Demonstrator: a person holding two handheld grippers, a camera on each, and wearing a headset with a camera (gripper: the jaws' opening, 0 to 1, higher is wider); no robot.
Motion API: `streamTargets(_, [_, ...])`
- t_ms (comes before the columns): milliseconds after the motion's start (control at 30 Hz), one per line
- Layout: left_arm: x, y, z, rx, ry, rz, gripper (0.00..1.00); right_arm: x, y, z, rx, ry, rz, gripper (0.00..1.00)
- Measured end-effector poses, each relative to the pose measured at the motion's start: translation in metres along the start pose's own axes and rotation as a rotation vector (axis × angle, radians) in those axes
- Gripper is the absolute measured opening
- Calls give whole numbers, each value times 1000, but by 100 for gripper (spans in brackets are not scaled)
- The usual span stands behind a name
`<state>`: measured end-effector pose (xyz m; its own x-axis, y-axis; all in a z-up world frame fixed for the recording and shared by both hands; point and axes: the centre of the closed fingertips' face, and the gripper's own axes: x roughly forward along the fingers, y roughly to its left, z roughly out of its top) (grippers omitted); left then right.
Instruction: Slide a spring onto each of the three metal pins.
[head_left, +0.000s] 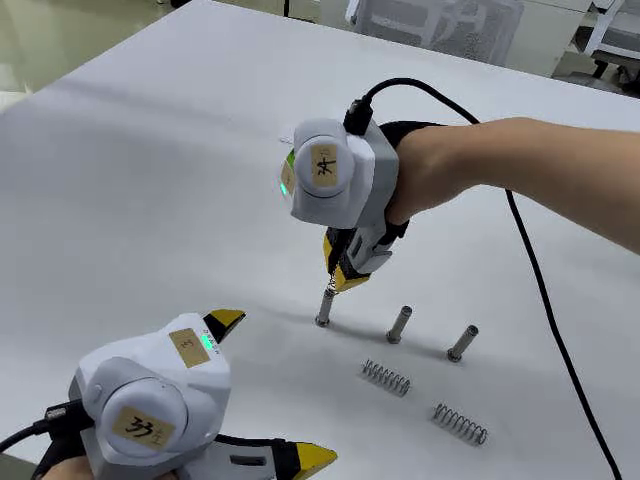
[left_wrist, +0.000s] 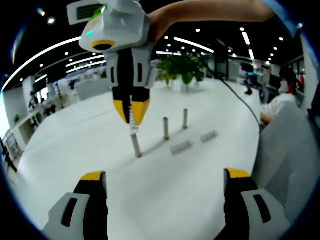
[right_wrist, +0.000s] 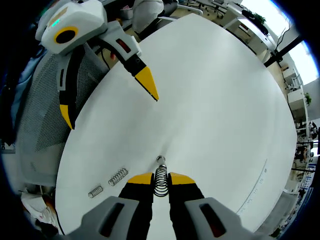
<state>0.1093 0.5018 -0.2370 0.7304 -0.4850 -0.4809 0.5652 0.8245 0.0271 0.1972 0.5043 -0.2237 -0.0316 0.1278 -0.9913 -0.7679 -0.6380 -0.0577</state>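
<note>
Yellow-tipped fingers of the left gripper (head_left: 270, 388), nearest, stand spread wide and empty over the white surface (head_left: 140, 190). Beyond lie a loose coiled steel spring (head_left: 385, 377) and a second loose spring (head_left: 460, 424), then the bare middle pin (head_left: 399, 324) and bare right pin (head_left: 462, 343). Farthest, the right gripper (head_left: 340, 283) pinches a third spring (right_wrist: 160, 182) over the upright left metal pin (head_left: 325, 307), apparently meeting its tip. Off-axis descent could snag a coil, buckling the spring or toppling the pin.
</note>
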Motion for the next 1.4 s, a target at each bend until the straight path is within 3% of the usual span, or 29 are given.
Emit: streamTargets(1400, [0,0,-2,-15,5,-10,97,18,-7,-1,-20,18,12,13])
